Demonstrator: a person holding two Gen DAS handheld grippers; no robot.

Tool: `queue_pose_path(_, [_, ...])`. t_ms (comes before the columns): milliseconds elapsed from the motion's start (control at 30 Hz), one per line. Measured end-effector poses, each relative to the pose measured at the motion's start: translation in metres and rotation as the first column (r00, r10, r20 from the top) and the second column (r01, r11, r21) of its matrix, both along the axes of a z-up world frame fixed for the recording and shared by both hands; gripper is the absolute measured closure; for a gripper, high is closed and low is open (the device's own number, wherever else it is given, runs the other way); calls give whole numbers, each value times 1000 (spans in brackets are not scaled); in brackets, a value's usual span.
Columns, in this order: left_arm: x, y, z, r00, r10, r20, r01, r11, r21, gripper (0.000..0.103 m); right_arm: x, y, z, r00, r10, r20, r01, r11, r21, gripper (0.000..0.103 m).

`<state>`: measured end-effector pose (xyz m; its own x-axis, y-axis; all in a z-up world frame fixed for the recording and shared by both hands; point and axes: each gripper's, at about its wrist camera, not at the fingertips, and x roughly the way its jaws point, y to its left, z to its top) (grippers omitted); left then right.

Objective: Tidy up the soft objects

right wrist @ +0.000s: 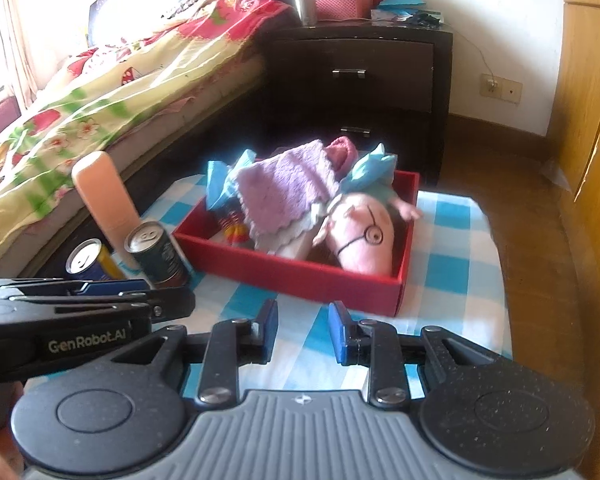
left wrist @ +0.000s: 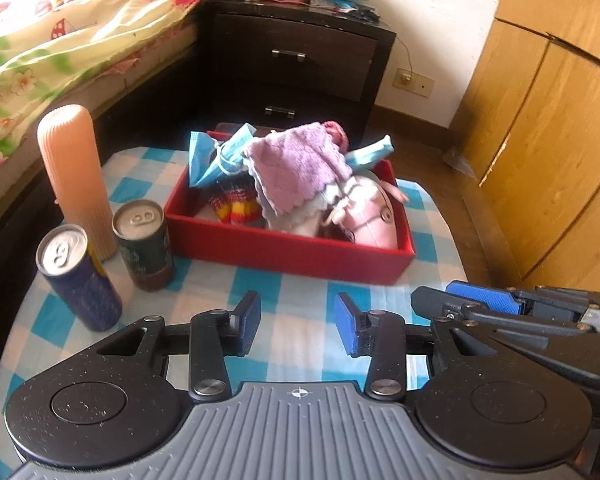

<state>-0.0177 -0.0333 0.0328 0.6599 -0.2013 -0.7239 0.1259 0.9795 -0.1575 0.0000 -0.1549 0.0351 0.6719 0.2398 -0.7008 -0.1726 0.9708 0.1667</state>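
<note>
A red box (left wrist: 292,250) (right wrist: 296,274) sits on the blue-checked tablecloth (left wrist: 300,312). It holds a purple cloth (left wrist: 296,160) (right wrist: 284,188), blue face masks (left wrist: 216,152), a striped knitted item (left wrist: 234,202) and a pink plush doll (left wrist: 370,216) (right wrist: 364,240). My left gripper (left wrist: 297,324) is open and empty, just in front of the box. My right gripper (right wrist: 303,332) is open and empty, also in front of the box. The right gripper also shows at the right edge of the left wrist view (left wrist: 500,304).
Two drink cans (left wrist: 78,276) (left wrist: 144,244) and a peach ribbed bottle (left wrist: 74,176) stand left of the box. A bed (left wrist: 60,40) lies at left, a dark nightstand (left wrist: 296,64) behind, a wooden wardrobe (left wrist: 548,140) at right.
</note>
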Motion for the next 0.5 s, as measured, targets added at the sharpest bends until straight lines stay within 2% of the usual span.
queue_pose_path(333, [-44, -3, 3, 999, -34, 40, 34, 999, 2, 56, -47, -5, -3, 1000, 28, -4, -28, 998, 56, 96])
queue_pose_path(500, [-68, -2, 3, 998, -50, 49, 51, 998, -28, 53, -66, -13, -4, 1000, 22, -8, -21, 995, 93, 96])
